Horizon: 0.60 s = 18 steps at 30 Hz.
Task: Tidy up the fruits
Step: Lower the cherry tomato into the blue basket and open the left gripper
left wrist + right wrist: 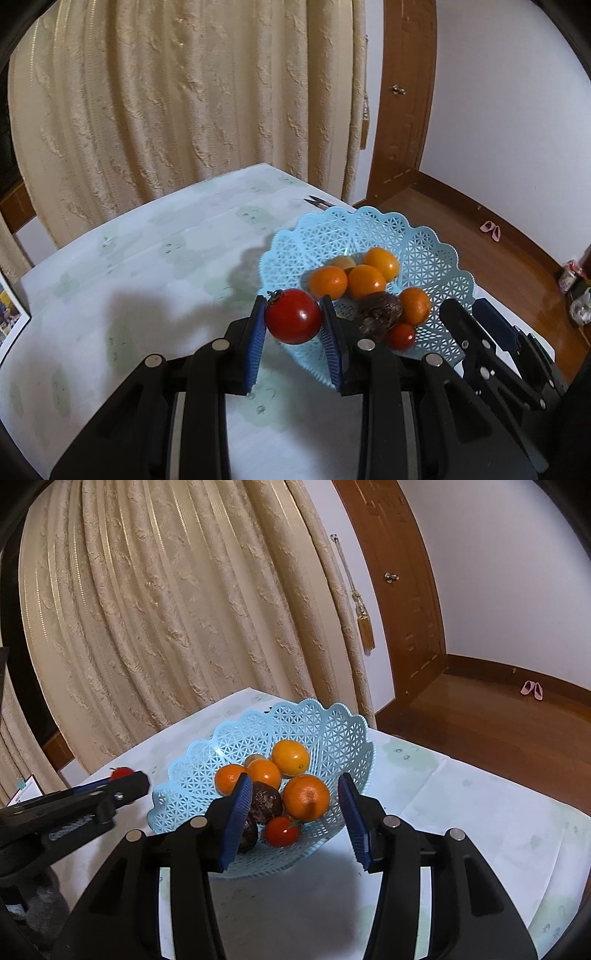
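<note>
My left gripper [293, 301] is shut on a red tomato [293, 315], held just off the near-left rim of the light blue lattice basket [369, 229]. Inside the basket lie several orange citrus fruits [365, 280], a dark brown fruit [380, 312] and a small red tomato [400, 336]. My right gripper [294, 779] stands open at the near side of the basket [314, 720], nothing pressed between its blue pads. Beyond it I see an orange [306, 797], the brown fruit [266, 801] and the small tomato [281, 830]. The left gripper [129, 782] shows at the left with its tomato [122, 772].
The basket rests on a table with a pale patterned cloth [147, 258]. Small scissors [316, 202] lie behind the basket near the far edge. A beige curtain [184, 92] hangs behind the table. A wooden door [406, 609] and a wooden floor with pink slippers [532, 689] lie to the right.
</note>
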### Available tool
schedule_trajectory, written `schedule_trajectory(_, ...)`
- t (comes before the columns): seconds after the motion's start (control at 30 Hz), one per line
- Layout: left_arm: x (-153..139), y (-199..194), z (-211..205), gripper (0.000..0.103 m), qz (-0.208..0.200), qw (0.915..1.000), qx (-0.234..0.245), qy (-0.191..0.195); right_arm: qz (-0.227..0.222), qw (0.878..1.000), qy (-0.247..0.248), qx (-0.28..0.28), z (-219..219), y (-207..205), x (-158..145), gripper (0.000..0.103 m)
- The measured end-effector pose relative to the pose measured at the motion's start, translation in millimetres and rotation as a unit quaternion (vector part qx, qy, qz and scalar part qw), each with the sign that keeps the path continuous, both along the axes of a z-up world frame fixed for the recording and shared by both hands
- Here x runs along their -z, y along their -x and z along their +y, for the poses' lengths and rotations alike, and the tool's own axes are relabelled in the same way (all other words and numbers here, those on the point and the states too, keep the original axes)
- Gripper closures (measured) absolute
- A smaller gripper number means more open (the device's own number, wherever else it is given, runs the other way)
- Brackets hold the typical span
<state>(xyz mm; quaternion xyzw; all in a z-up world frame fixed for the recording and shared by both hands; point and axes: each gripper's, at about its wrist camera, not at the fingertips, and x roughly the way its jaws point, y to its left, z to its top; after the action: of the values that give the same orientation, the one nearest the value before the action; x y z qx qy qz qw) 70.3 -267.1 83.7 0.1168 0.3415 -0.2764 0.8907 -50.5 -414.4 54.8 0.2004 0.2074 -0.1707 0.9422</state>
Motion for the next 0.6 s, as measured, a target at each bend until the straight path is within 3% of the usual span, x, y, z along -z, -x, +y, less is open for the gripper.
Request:
schedule_trajectory(0.4,5.8,-0.1,-11.4,0.072,-0.004,0.9998,0.018,-0.002,-0.002,1.0,-0.001,0.013,-0.4,-0.5,-0.3,0.046)
schedule_trajectory(0.5,3.6,-0.2,-8.3,0.05,-0.011,0.9999,0.011,0.001,-0.006,1.0,-0.001,0.021,-1.5,0.3,-0.4,0.041)
schedule_trajectory(0.6,2.1,0.1,-6.3,0.047,-0.014,0.9999,0.007,0.002,-0.007,1.0,-0.002,0.024,-3.4,1.2,-0.3,0.04)
